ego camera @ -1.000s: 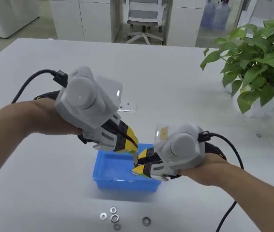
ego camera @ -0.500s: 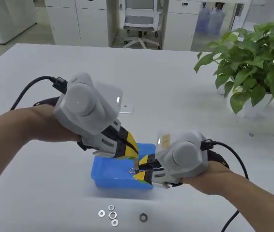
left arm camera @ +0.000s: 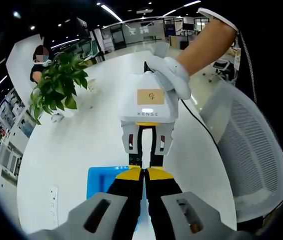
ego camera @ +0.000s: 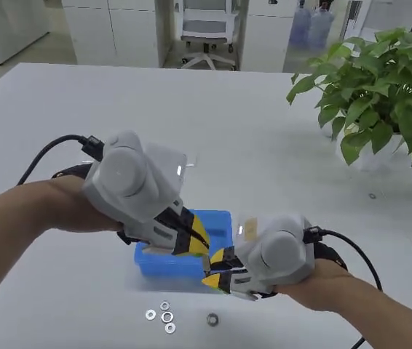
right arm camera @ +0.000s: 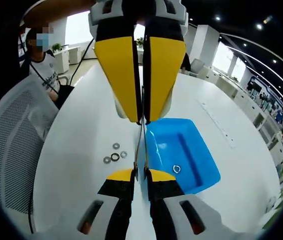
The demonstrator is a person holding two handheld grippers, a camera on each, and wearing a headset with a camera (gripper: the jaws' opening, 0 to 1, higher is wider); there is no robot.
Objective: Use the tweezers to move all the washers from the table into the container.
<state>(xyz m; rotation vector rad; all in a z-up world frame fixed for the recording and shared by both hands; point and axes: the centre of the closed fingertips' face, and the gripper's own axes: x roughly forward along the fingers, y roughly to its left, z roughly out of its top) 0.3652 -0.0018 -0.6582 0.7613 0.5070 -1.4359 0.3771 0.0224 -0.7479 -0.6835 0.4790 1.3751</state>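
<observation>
Five washers (ego camera: 167,317) lie loose on the table (ego camera: 264,131), just in front of the container (ego camera: 164,265): four in a tight cluster, one apart to the right. One more washer (right arm camera: 176,169) lies inside the container. The tweezers (right arm camera: 140,145) run as a thin strip between the left gripper (ego camera: 196,241) and the right gripper (ego camera: 215,269). Both sets of jaws are pressed together on the tweezers, above the container's near wall. Whether the tips carry a washer cannot be told.

Likely hazards:
- Two grippers share one thin tool. Uneven motion may twist it or pull it free.
- Clustered washers may be picked up in pairs or flicked away.
- The near wall stands between the loose washers and the container's interior. A low carry may strike it and push the container.

A plant (ego camera: 381,94) stands well apart on the right, and a chair (ego camera: 206,22) stands beyond the table. Neither obstructs the work.
</observation>
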